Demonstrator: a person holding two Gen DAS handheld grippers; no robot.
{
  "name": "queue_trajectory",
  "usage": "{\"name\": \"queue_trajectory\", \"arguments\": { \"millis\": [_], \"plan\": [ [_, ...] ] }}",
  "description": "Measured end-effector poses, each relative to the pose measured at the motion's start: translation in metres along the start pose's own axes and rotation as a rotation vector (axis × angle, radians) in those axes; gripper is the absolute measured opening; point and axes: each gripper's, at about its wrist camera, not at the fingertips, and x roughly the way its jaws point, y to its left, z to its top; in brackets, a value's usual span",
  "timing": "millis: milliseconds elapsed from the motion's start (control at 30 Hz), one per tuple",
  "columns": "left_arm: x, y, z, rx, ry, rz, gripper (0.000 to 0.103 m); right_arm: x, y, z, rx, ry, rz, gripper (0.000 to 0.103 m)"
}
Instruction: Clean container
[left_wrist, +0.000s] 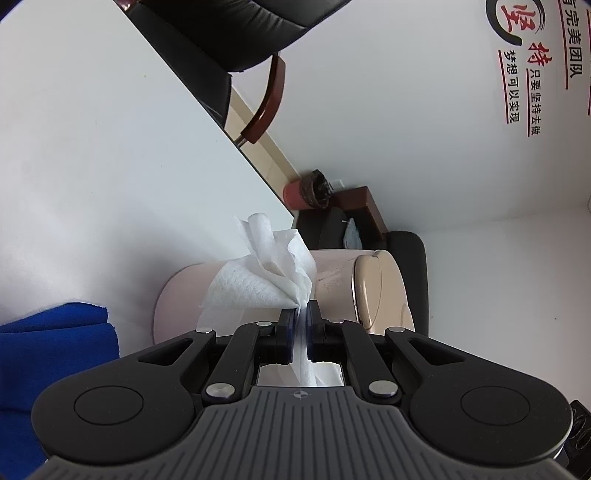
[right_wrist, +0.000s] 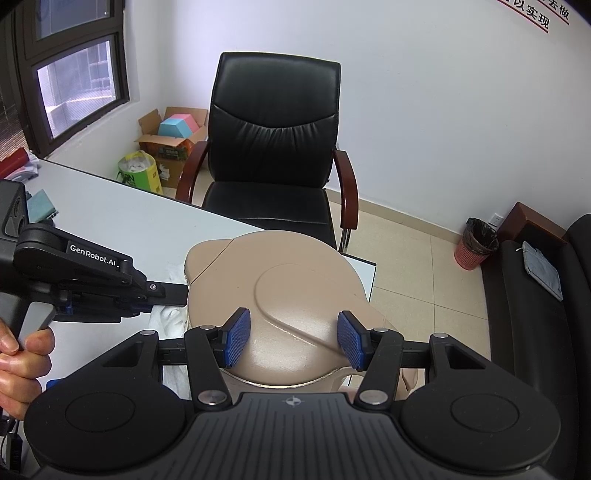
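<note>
A beige lidded container stands near the white table's edge; in the left wrist view it fills the middle. My left gripper is shut on a crumpled white paper towel pressed against the container's side. In the right wrist view the left gripper reaches in at the container's left side, where the towel shows. My right gripper is open, with its blue pads on either side of the container's lid, just above it.
A blue cloth lies on the white table. A black office chair stands behind the table. A red waste bin and a black sofa are at the right. Cardboard boxes sit under the window.
</note>
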Motion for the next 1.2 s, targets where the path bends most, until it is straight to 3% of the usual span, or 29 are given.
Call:
{"name": "queue_trajectory", "arguments": {
  "millis": [267, 633, 1200],
  "plan": [
    [0.006, 0.007, 0.008, -0.015, 0.005, 0.000, 0.006, 0.001, -0.001, 0.002, -0.001, 0.001, 0.000, 0.056],
    [0.006, -0.012, 0.010, -0.024, 0.006, 0.006, 0.006, 0.002, -0.003, 0.000, -0.001, -0.001, 0.001, 0.056],
    [0.039, -0.006, 0.046, 0.011, 0.040, 0.002, 0.006, 0.003, -0.003, -0.001, 0.000, -0.003, 0.001, 0.056]
  ]
}}
